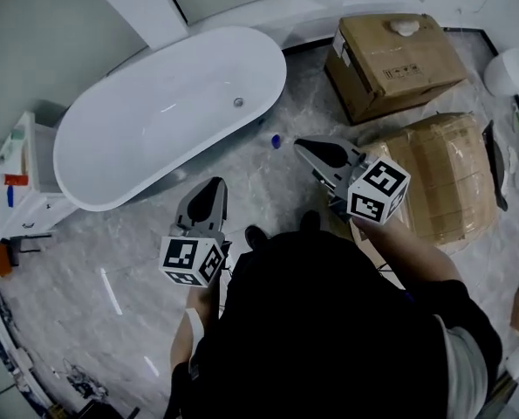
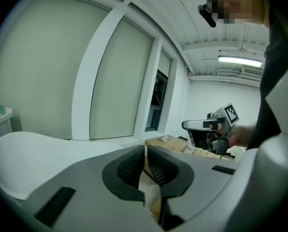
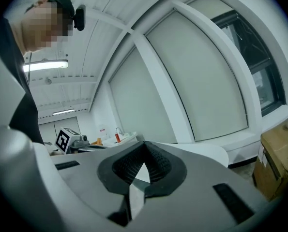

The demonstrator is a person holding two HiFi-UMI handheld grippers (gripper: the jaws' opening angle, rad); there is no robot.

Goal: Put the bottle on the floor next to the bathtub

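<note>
1. While the left gripper (image 1: 212,187) and right gripper (image 1: 304,147) hang above the floor (image 1: 85,269), both pairs of jaws are closed together on nothing.
2. The bottle (image 1: 276,140) sits on the floor just beside the bathtub (image 1: 137,138), apart from both grippers.
3. Print on the box (image 1: 399,55) is too small to read; each gripper's cube shows black-and-white square markers.

Blue bottle (image 1: 276,140) – prob. – beside tub (image 1: 137,138)

Left tool (image 1: 211,187) and right tool (image 1: 304,146) are both closed and empty, pointing forward.
</note>
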